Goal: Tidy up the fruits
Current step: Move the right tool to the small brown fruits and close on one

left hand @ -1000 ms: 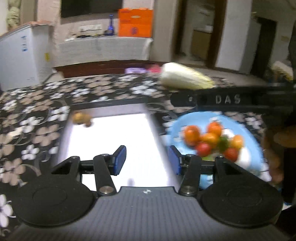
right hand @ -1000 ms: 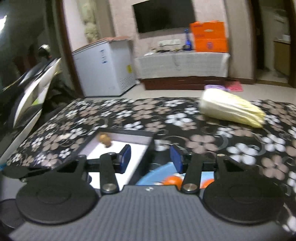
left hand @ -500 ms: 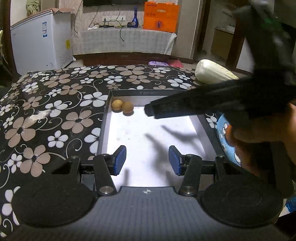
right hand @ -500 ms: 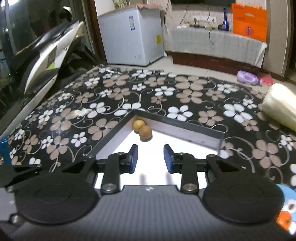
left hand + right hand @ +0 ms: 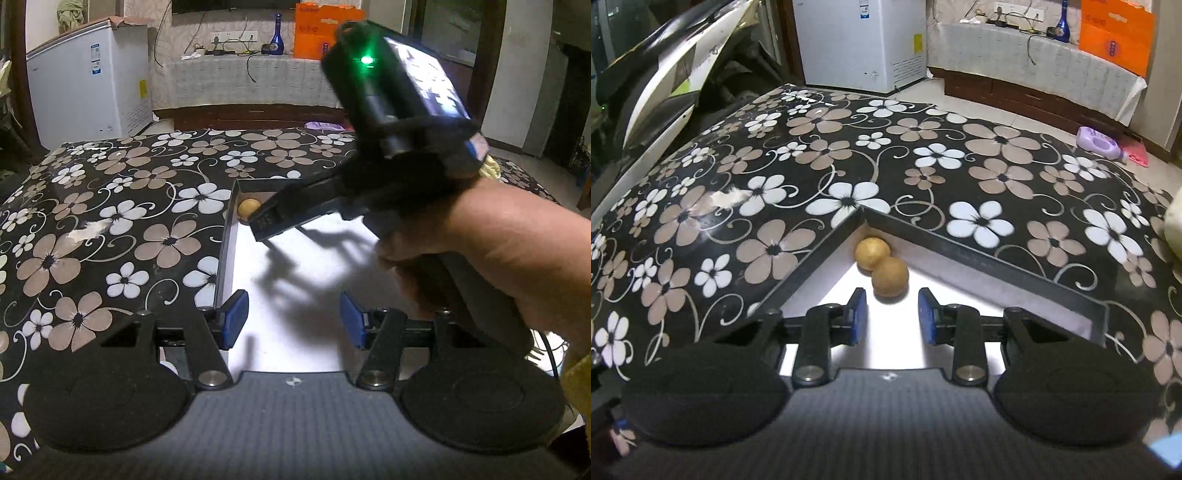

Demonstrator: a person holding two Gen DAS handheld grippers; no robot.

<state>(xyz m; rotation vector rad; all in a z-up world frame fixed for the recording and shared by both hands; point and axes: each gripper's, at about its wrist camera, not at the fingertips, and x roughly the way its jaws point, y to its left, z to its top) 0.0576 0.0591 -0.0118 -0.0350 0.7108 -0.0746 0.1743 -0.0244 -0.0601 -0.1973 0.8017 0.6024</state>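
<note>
Two small round tan fruits (image 5: 889, 276) lie touching in the far left corner of a white tray with a black rim (image 5: 812, 266). My right gripper (image 5: 892, 317) is open and empty, low over the tray, with the nearer fruit just beyond its fingertips. In the left wrist view one fruit (image 5: 246, 208) shows in the corner; the right gripper's body (image 5: 332, 199) hides the other. My left gripper (image 5: 293, 320) is open and empty above the tray's near part (image 5: 295, 295).
The tray sits on a table with a black flowered cloth (image 5: 849, 155). A pale cabbage (image 5: 1174, 225) lies at the right edge. A white freezer (image 5: 88, 92) and a covered sideboard (image 5: 251, 81) stand beyond the table.
My right gripper has swung left from the blue plate of fruit to the tray's far left corner and come down close to the two tan fruits. My left gripper has drifted left over the tray.
</note>
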